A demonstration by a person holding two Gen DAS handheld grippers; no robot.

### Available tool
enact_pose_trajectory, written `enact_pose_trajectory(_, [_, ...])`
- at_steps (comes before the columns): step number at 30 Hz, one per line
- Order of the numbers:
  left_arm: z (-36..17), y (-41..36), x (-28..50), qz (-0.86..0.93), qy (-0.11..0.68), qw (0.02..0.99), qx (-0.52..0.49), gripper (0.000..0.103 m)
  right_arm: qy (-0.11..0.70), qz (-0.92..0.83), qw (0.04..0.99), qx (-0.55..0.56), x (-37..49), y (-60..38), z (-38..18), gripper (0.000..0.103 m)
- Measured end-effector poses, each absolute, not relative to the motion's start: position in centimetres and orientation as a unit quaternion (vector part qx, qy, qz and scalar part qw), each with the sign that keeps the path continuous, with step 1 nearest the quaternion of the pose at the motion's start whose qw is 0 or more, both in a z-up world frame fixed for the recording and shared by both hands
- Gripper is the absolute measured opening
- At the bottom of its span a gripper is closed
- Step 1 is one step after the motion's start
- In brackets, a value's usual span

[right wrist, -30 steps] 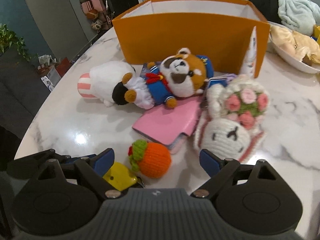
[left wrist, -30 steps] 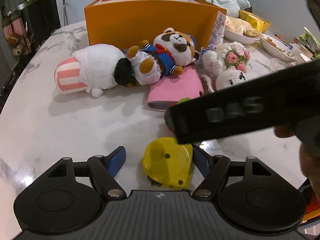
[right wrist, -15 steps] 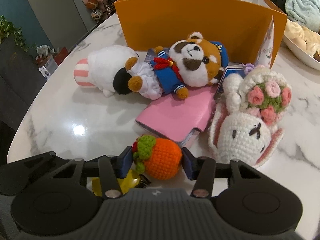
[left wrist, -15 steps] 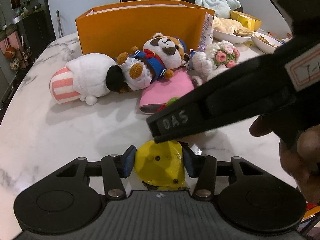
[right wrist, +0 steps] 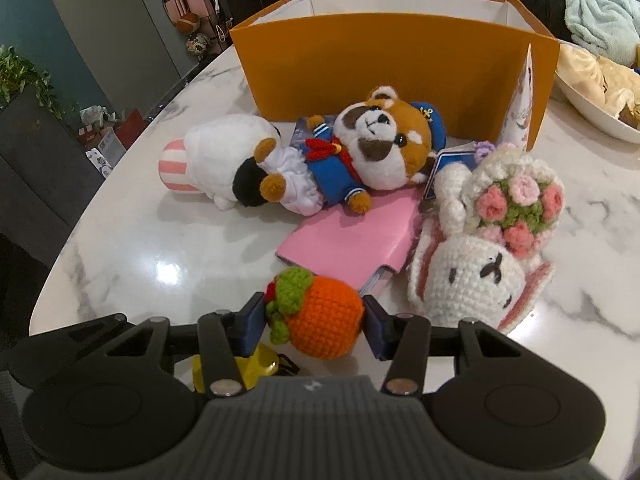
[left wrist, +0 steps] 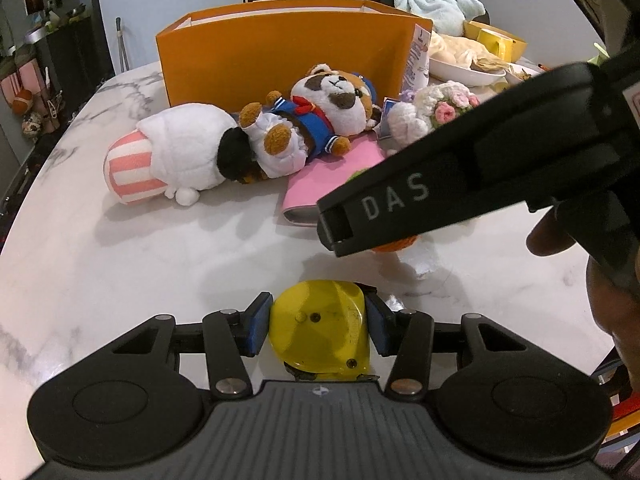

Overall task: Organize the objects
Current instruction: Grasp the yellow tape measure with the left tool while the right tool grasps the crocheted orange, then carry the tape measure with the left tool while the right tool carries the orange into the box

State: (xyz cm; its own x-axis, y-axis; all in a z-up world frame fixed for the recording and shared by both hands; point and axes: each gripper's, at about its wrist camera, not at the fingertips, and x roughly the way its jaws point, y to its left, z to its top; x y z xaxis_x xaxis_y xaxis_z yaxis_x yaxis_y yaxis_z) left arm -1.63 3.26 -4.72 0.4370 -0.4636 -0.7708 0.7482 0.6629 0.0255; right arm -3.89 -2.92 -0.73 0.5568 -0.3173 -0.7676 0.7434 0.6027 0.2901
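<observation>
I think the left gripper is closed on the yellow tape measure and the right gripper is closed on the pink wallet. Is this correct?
Not quite. The right gripper is closed on the orange crocheted fruit, not the pink wallet, as the right wrist view shows. The left gripper does hold the yellow tape measure.

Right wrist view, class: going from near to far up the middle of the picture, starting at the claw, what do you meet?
Right claw → crocheted orange → pink case → red panda plush in a sailor suit → orange box.

Your white marble worktop with lamp glare, grey wall behind, dark cabinet with a plant beside, possibly shelving beyond.
</observation>
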Motion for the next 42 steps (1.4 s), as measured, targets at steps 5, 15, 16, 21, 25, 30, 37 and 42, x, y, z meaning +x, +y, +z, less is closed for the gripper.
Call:
enact_pose_trajectory(5, [-4.6,3.5,-1.7,-0.367,0.380,0.828,0.186,0.057,0.341,-0.318,0.828,0.310,-4.2,-2.8,-0.6,0.053])
enact_pose_trajectory(15, [-4.5,3.9,-2.0,-0.366,0.374,0.831,0.189,0.057,0.326,-0.320,0.834,0.308,-5.1,-2.6,0.6,0.053])
enact_pose_trajectory(16, [-4.5,3.9,-2.0,-0.366,0.373,0.831,0.190,0.057,0.324,-0.321,0.835,0.307,-5.2,-2.6,0.7,0.053])
enact_pose_trajectory(21, [-4.4,4.0,-2.4,-0.368,0.369,0.832,0.192,0.057,0.321,-0.323,0.837,0.304,-5.5,-2.6,1.2,0.053])
enact_pose_trajectory(25, [-4.3,4.1,-2.5,-0.368,0.368,0.833,0.191,0.057,0.319,-0.324,0.838,0.300,-5.9,-2.5,1.5,0.053])
enact_pose_trajectory(30, [-4.2,4.2,-2.0,-0.370,0.365,0.833,0.188,0.057,0.317,-0.329,0.839,0.297,-6.2,-2.4,1.9,0.053])
enact_pose_trajectory(37, [-3.5,4.3,-1.3,-0.366,0.363,0.838,0.180,0.057,0.312,-0.339,0.839,0.289,-7.0,-2.4,2.6,0.053])
enact_pose_trajectory(42, [-2.3,4.4,-0.2,-0.357,0.359,0.845,0.170,0.057,0.308,-0.347,0.839,0.284,-7.5,-2.6,3.3,0.053])
